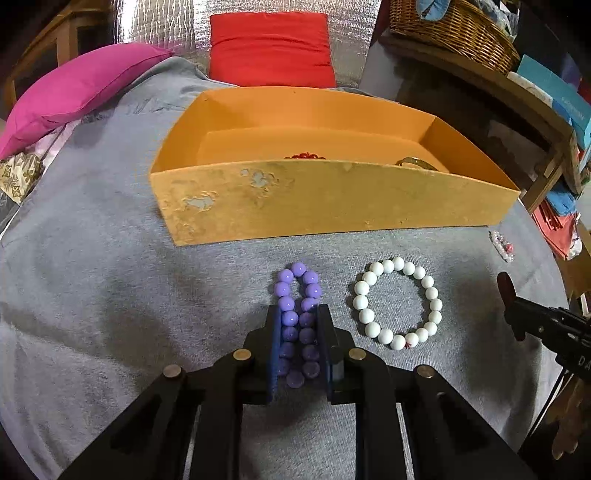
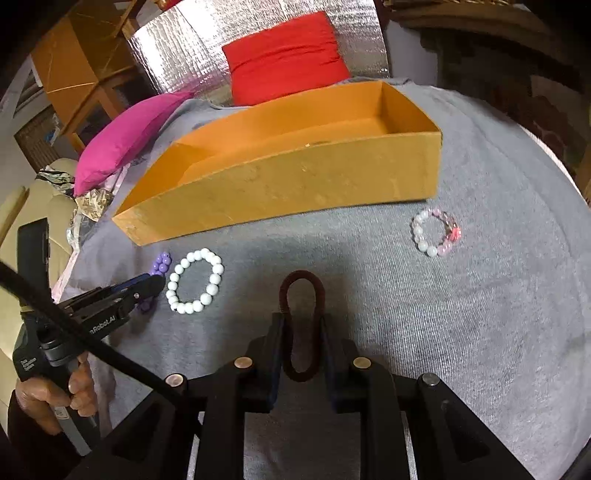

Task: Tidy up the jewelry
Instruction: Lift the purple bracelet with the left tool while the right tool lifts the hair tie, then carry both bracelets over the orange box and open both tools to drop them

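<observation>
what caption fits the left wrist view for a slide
Left gripper squeezes a purple bead bracelet on grey cloth, beside a white bead bracelet, before an orange cardboard box.

in the left wrist view the cardboard box sits mid-frame on the cloth, two cushions above it, two bead bracelets side by side below it, a basket upper right.

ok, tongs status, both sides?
Left tongs: closed on the purple round-bead bracelet.
Right tongs: closed on the dark brown elastic hair tie.
</observation>
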`<action>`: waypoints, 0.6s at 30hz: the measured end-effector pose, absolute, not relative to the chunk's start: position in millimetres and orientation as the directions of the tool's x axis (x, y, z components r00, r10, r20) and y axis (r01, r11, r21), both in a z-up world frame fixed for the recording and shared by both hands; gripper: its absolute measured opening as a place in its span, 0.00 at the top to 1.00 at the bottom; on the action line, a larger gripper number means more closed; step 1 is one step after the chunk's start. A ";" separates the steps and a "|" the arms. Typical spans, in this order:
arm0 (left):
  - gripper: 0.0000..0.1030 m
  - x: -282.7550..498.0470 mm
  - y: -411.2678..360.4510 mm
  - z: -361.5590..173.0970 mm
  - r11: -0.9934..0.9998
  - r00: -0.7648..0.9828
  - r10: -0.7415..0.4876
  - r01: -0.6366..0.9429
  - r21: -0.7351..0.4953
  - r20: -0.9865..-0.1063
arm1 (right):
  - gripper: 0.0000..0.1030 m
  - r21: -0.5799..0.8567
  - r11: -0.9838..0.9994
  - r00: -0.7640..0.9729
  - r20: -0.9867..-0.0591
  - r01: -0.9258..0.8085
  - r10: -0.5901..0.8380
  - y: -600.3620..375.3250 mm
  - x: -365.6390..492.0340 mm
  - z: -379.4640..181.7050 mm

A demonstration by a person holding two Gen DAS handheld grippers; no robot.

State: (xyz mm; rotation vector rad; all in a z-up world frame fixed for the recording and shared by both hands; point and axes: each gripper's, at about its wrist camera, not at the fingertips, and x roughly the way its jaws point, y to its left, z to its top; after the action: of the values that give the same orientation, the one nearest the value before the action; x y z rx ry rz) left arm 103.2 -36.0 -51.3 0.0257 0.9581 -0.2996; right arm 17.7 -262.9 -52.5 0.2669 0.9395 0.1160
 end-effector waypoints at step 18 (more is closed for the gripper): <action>0.81 68.5 -2.3 28.1 0.942 0.699 -0.324 0.299 -0.151 -0.637 | 0.80 0.300 0.950 0.679 -0.680 -0.088 0.278 -220.2 31.5 -17.0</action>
State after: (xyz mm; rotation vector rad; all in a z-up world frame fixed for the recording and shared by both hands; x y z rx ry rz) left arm 68.5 -2.3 28.1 -0.0368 0.7171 -0.3474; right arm 31.5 -220.2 -17.0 0.2525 0.8008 0.2081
